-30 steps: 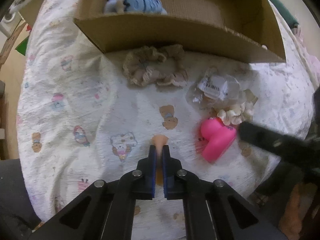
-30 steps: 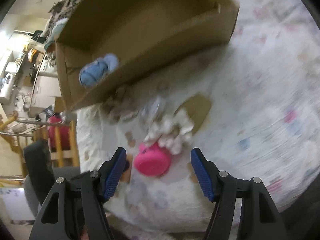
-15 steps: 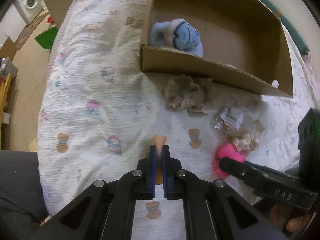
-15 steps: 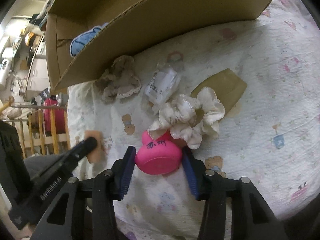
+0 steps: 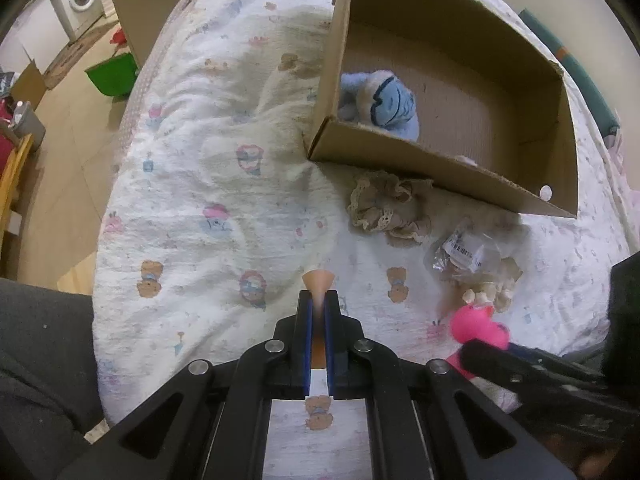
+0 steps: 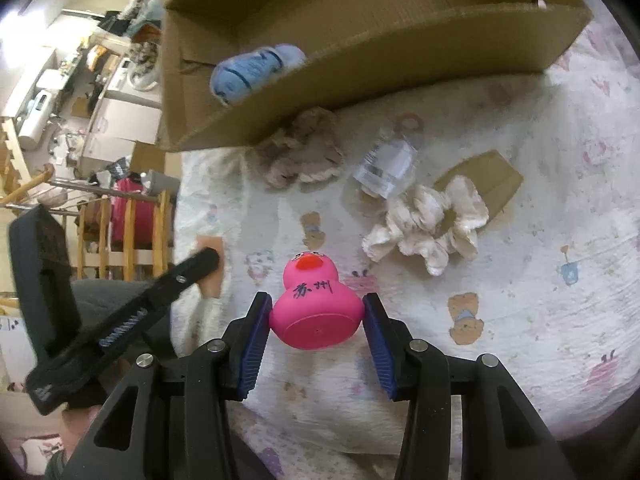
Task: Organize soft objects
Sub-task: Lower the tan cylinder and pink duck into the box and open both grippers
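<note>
My left gripper (image 5: pixel 318 296) is shut on a thin peach foam piece (image 5: pixel 318 279) and hangs over the printed quilt, left of the other items. In the right wrist view the same foam piece (image 6: pixel 211 266) shows flat at the tip of the left gripper (image 6: pixel 208 259). My right gripper (image 6: pixel 316 320) is shut on a pink rubber duck (image 6: pixel 316 308), its blue pads pressing on both sides of the body. The duck (image 5: pixel 476 324) is also in the left wrist view. An open cardboard box (image 5: pixel 440 168) holds a blue plush toy (image 5: pixel 386 104).
In front of the box lie a beige lace scrunchie (image 6: pixel 304 152), a clear plastic packet (image 6: pixel 388 164) and a white scrunchie (image 6: pixel 432 232) on a brown card (image 6: pixel 494 170). The bed edge drops to the floor at left, with a green bin (image 5: pixel 114 76) and a wooden rail (image 6: pixel 128 236).
The right jaws have closed on the pink duck, which was loose between them before. The left gripper has drawn back and up with the peach piece, so the box looks further off.
</note>
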